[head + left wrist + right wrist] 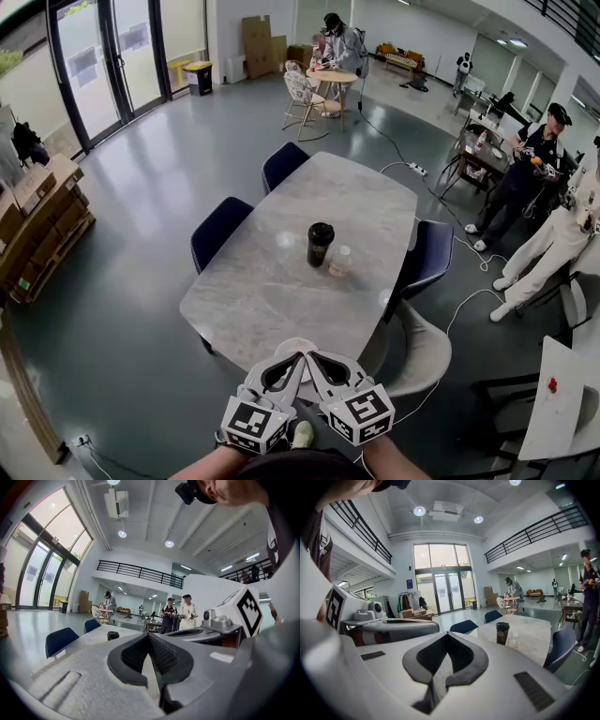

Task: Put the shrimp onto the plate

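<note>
Hovering side by side above the table's (pixel 281 281) near edge, the left tool (pixel 149 636) and right tool (pixel 447 635) are both closed on nothing, with no shrimp visible anywhere (presumably light, soft, slippery; pinch mid-body gently).

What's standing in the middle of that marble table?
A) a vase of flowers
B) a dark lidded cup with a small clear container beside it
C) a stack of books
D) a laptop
B: the head view shows a dark cup with a smaller clear container right beside it on the table, and the right gripper view shows the same pair.
</note>
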The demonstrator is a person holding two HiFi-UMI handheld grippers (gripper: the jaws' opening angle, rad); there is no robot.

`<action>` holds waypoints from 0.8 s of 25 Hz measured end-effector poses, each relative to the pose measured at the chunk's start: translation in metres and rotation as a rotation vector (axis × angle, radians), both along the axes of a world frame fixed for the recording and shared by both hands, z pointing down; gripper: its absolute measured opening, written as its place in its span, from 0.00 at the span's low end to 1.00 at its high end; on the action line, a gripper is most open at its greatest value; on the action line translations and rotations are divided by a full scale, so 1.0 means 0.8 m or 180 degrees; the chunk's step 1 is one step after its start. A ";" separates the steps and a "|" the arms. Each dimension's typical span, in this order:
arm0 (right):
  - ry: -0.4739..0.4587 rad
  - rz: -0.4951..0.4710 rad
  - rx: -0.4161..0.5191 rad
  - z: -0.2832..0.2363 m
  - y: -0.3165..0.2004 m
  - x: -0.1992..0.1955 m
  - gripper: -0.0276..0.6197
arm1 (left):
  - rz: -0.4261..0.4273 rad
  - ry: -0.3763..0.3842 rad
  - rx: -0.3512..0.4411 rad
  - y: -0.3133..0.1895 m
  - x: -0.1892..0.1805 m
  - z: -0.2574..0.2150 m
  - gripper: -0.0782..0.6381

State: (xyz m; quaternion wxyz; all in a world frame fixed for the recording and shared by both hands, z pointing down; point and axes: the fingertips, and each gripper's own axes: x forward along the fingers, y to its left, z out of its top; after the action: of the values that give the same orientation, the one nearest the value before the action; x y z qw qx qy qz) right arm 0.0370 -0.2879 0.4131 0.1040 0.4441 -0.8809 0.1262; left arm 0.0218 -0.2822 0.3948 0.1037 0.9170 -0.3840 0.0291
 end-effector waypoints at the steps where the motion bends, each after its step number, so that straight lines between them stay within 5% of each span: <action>1: -0.0007 -0.0002 0.0065 -0.010 0.002 0.000 0.05 | -0.0009 0.0023 0.0020 0.003 -0.002 -0.009 0.12; 8: -0.0109 0.0048 0.0407 -0.064 0.011 0.014 0.04 | -0.0086 0.0055 0.0228 0.014 -0.005 -0.053 0.12; 20: -0.0008 0.0000 0.0517 -0.075 0.029 0.012 0.04 | -0.0148 0.0043 0.0323 0.033 -0.001 -0.064 0.12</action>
State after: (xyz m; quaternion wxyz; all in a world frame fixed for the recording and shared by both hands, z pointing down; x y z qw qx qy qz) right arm 0.0467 -0.2643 0.3535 0.0664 0.4510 -0.8884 0.0549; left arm 0.0211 -0.2559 0.3438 0.0602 0.9121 -0.4054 0.0010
